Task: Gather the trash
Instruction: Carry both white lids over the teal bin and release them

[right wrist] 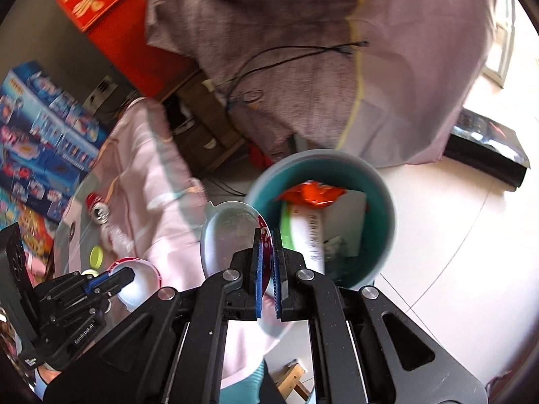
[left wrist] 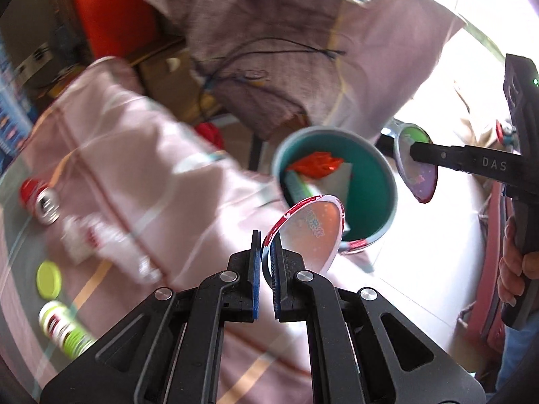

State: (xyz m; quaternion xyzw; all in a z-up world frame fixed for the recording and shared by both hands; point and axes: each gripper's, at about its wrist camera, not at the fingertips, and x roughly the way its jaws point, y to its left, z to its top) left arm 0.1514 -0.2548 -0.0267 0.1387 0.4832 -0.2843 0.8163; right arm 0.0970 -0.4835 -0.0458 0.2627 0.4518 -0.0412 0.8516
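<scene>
In the left wrist view my left gripper (left wrist: 266,239) is shut on the edge of a round foil lid with a red rim (left wrist: 310,232). The lid is held up just in front of a teal bin (left wrist: 374,185) that holds an orange wrapper (left wrist: 316,165) and white packaging. My right gripper (left wrist: 412,151) comes in from the right, shut on a second lid (left wrist: 417,178) beside the bin's rim. In the right wrist view my right gripper (right wrist: 267,234) pinches that silvery lid (right wrist: 225,239) at the near edge of the bin (right wrist: 377,222). The left gripper (right wrist: 131,274) is at lower left with its lid (right wrist: 141,286).
On the pink-clothed table (left wrist: 134,155) lie a red can (left wrist: 42,202), a crumpled wrapper (left wrist: 87,239), a yellow-green cap (left wrist: 49,277) and a green and white bottle (left wrist: 64,328). A grey-brown cloth (left wrist: 269,50) hangs behind the bin. A black box (right wrist: 485,148) sits on the pale floor.
</scene>
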